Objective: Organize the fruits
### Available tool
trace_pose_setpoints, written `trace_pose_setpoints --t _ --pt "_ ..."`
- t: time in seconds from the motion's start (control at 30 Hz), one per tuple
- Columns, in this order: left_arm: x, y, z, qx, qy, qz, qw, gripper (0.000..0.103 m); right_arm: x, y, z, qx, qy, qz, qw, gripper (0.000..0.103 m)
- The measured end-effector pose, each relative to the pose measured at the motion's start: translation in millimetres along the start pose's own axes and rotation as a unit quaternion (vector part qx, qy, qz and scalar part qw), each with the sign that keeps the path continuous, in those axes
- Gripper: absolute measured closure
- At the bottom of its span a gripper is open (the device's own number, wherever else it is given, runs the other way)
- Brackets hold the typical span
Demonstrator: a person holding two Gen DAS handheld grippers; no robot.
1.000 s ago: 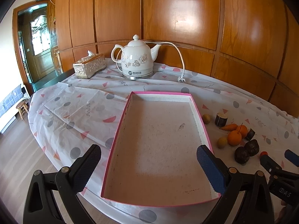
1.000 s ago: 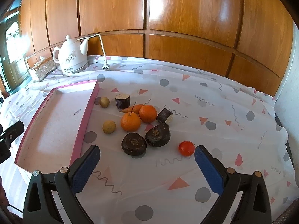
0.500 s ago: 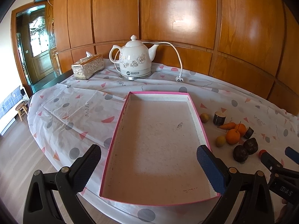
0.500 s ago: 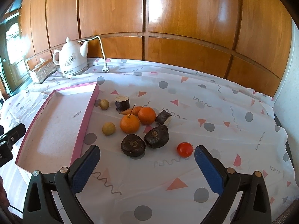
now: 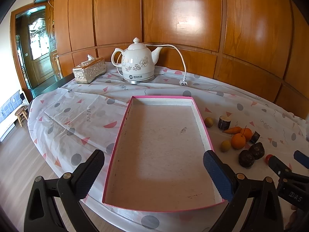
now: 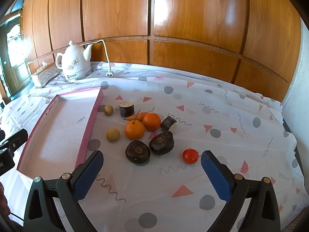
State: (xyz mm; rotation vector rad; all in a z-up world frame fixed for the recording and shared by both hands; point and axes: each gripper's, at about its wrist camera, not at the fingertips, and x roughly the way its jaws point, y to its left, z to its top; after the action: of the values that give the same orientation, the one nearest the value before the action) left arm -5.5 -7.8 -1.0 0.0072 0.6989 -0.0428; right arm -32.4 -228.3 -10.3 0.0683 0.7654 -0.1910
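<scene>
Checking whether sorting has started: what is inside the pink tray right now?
No fruit lies in the pink tray; only its speckled white floor with a few dark marks shows. The left gripper fingers cover part of its near corners. The oranges and other pieces sit on the tablecloth beside it.

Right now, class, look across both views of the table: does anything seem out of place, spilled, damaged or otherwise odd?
Nothing is spilled or broken. Two oddities: the kettle's plug lies loose on the tablecloth, unplugged, and a small carrot sits among the fruit beside the oranges, though the task is fruit. The pink tray holds no fruit yet.
</scene>
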Motion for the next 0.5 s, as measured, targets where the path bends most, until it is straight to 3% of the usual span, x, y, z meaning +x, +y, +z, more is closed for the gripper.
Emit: trace_pose_setpoints --t 0.5 --pt "-4.1 -4.3 1.0 0.002 -0.005 -0.002 1.0 0.0 -3.8 0.1 1.5 -0.002 -0.007 -0.002 1.0 0.0"
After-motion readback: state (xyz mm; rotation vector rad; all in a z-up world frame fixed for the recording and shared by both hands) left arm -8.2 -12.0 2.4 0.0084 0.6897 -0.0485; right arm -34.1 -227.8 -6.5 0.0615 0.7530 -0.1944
